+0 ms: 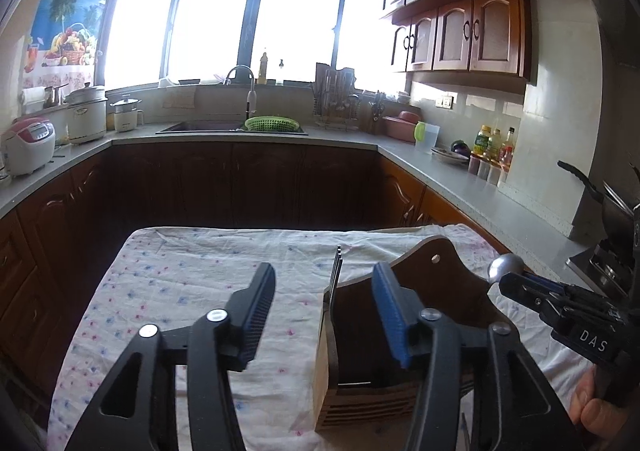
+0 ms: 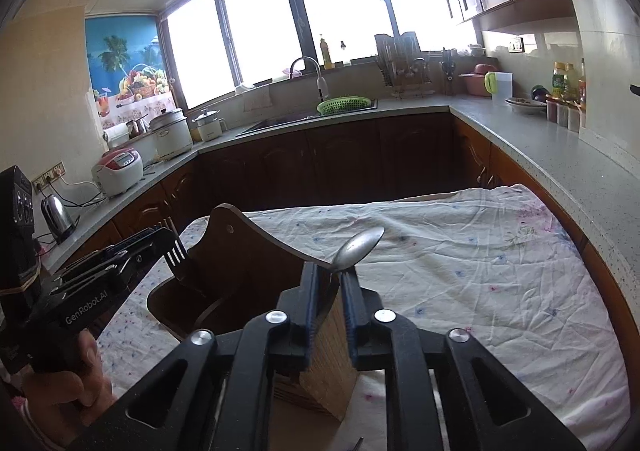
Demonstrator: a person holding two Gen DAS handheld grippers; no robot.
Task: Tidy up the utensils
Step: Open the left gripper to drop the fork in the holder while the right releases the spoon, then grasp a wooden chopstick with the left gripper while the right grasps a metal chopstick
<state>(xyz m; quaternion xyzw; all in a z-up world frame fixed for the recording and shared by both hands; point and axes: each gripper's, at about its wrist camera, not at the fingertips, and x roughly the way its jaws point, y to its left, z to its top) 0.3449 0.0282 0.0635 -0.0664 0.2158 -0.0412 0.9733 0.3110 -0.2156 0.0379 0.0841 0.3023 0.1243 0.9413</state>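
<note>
A dark wooden utensil holder [image 1: 440, 291] stands on the cloth-covered table, also in the right wrist view [image 2: 240, 263]. A fork [image 1: 335, 271] stands in its left compartment, tines up [image 2: 178, 254]. My left gripper [image 1: 324, 291] is open and empty above the holder's left side; it shows in the right wrist view [image 2: 160, 241] next to the fork. My right gripper [image 2: 334, 271] is shut on a metal spoon [image 2: 358, 247], bowl up, held above the holder. It enters the left wrist view [image 1: 506, 283] from the right with the spoon bowl [image 1: 506, 266] showing.
A wrinkled floral cloth [image 2: 460, 271] covers the table. Kitchen counters run along three sides, with a sink and green basket [image 1: 272, 124], rice cookers [image 1: 28, 145] at left, a kettle [image 2: 58, 217], bottles [image 1: 494, 145] at right, and a pan handle [image 1: 580, 177].
</note>
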